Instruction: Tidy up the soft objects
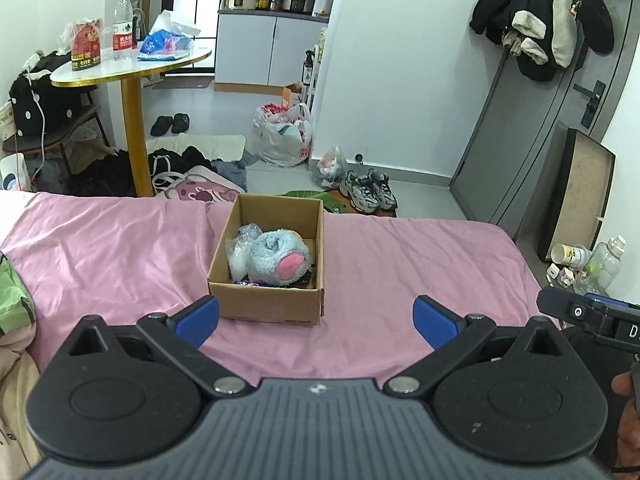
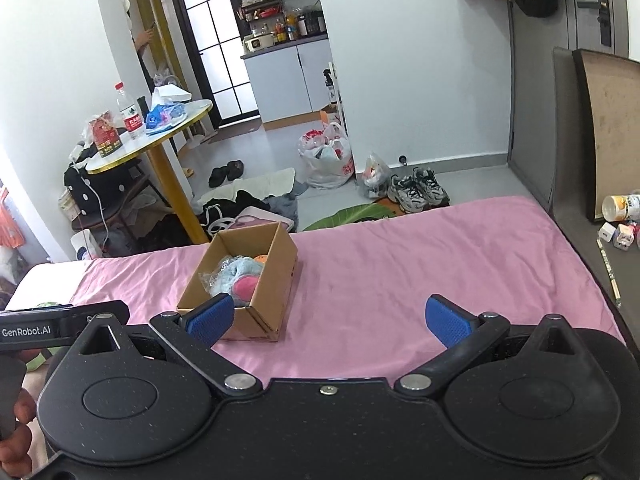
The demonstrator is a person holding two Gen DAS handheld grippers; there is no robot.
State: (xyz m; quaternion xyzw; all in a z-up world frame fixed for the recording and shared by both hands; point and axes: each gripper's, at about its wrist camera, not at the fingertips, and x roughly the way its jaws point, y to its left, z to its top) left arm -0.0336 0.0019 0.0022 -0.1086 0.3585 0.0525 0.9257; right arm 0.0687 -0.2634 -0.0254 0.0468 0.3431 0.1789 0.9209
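**One box holds every soft thing in sight**

One blue plush toy [image 1: 276, 258] with a pink patch lies in the open cardboard box [image 1: 268, 304], taking up most of the floor of it, its long axis slanting from the far left inner corner down to the near right. Tucked against its left side is a crinkled clear plastic bag [image 1: 240, 246]. Along the near inner wall there is a thin strip of something blue and pink, and from the right wrist view an orange bit shows at the far end; I cannot tell what either one is.

The box stands on the pink bedsheet [image 1: 100, 248], at the middle of the bed's far edge, its length running away from the person. No other loose soft thing shows on the sheet around it, so the sorting looks close to finished, as far as I can judge.

The left gripper [image 1: 316, 320] sits straight behind the box's near wall, spread wide and empty, so the box lies dead ahead of it. The right gripper [image 2: 328, 320] is likewise spread and empty, but the box lies off to its left, near its left fingertip. The left one is therefore better lined up for any further reach into the box.
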